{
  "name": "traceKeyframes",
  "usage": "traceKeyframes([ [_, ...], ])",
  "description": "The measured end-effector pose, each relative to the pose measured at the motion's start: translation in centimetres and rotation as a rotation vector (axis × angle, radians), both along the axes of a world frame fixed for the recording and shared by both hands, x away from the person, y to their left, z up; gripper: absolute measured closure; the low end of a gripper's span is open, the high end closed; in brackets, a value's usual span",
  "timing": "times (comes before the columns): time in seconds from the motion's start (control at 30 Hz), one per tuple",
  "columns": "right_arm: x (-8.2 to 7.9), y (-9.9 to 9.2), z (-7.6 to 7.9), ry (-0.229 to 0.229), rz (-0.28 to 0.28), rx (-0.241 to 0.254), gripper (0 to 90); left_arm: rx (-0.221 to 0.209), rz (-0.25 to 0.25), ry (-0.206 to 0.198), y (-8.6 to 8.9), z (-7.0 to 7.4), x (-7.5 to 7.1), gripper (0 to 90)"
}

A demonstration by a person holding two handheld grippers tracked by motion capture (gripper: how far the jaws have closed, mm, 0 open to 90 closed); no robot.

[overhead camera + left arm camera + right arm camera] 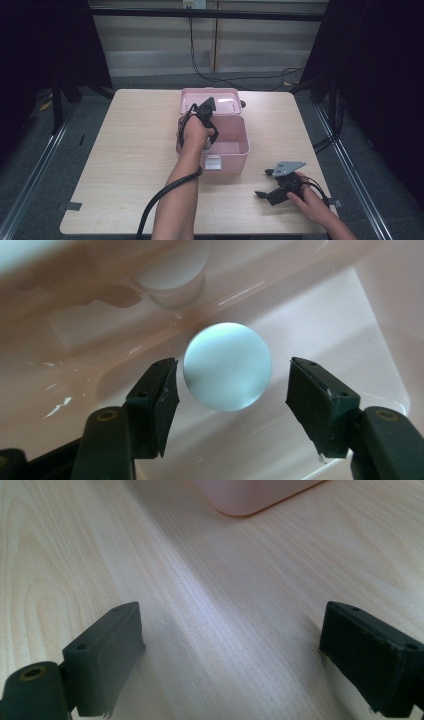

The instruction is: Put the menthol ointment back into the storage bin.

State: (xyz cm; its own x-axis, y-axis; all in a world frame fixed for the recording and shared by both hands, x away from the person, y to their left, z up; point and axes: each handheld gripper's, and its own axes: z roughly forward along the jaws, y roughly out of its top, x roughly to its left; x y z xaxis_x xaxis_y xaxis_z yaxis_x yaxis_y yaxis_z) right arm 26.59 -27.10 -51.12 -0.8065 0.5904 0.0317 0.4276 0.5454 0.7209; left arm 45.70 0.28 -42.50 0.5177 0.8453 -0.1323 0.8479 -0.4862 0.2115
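Pink box: your pink box (235, 150) stands open near the middle of the wooden table (130, 165), its lid (220, 102) tipped back on the far side and a white latch (213, 163) on the front wall facing you.
Ball: you have a pale blue-white ball (227, 366) lying on the floor of the box, seen in the left gripper view just in front of the hinge wall.
Left gripper: your left gripper (232, 382) reaches down into the box from its left front side; in the high view your hand (196, 132) covers most of it.
Left claw state: released. Your jaws stand part open on either side of the ball. The left pad is just beside it, with contact too close to tell, and the right pad is clear of it with a visible gap.
Second object in box: you also have a whitish round cylinder (172, 277) beyond the ball, blurred, close against the wall.
Right gripper: your right gripper (264, 184) lies low over the table at the near right, well apart from the box, pointing left.
Right claw state: released. Your jaws stand wide apart over bare wood, with a corner of the box ahead in the right gripper view.
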Motion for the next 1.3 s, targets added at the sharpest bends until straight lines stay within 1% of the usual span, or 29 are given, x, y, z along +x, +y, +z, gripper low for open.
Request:
traceKeyframes([
  [0.1, 0.0, 0.0, 0.0, -0.001, 0.001, 0.0, 9.6, 0.005, -0.012, 0.002, 0.1, 0.3, -0.1, 32.6],
  [0.17, 0.0, 0.0, 0.0, 0.0, 0.0, 0.0, 9.6, -0.005, -0.018, -0.008, 0.2, 0.6, -0.3, 31.1],
  [0.27, 0.0, 0.0, 0.0, -0.001, 0.001, 0.0, 9.6, -0.018, -0.031, -0.007, 0.3, 0.9, -0.4, 28.3],
  [0.37, 0.0, 0.0, 0.0, -0.001, 0.001, 0.0, 9.6, -0.022, -0.044, -0.012, 0.4, 1.3, -0.5, 25.3],
  [0.53, 0.0, 0.0, 0.0, -0.001, 0.001, 0.0, 9.6, -0.026, -0.045, -0.011, 0.5, 1.8, -0.6, 23.0],
  [0.57, 0.0, 0.0, 0.0, -0.001, 0.001, 0.0, 9.6, -0.028, -0.051, -0.008, 0.6, 2.0, -0.7, 22.9],
  [0.6, 0.0, 0.0, 0.0, -0.001, 0.001, 0.0, 9.6, -0.026, -0.042, -0.009, 0.6, 2.1, -0.8, 22.9],
  [0.8, 0.0, 0.0, 0.0, -0.001, 0.001, 0.0, 9.6, -0.025, -0.072, 0.002, 0.6, 2.9, -1.1, 22.9],
  [0.9, 0.0, 0.0, 0.0, -0.002, 0.0, -0.002, 9.6, -0.026, -0.076, 0.01, 0.6, 3.2, -1.2, 23.1],
  [0.97, 0.0, 0.0, 0.0, -0.002, 0.0, -0.002, 9.6, -0.027, -0.079, 0.012, 0.7, 3.6, -1.3, 23.5],
  [1.13, 0.0, 0.0, 0.0, -0.004, -0.001, -0.003, 9.6, -0.026, -0.099, 0.027, 0.9, 4.2, -1.6, 23.9],
  [1.2, 0.0, 0.0, 0.0, -0.002, 0.0, -0.002, 9.6, -0.031, -0.101, 0.032, 1.0, 4.4, -1.8, 24.3],
  [1.23, 0.0, 0.0, 0.0, -0.002, 0.0, -0.002, 9.6, -0.042, -0.107, 0.038, 1.1, 4.5, -1.8, 24.3],
  [1.3, 0.0, 0.0, 0.0, -0.002, 0.0, -0.002, 9.6, -0.041, -0.113, 0.044, 1.3, 4.7, -1.9, 24.3],
])
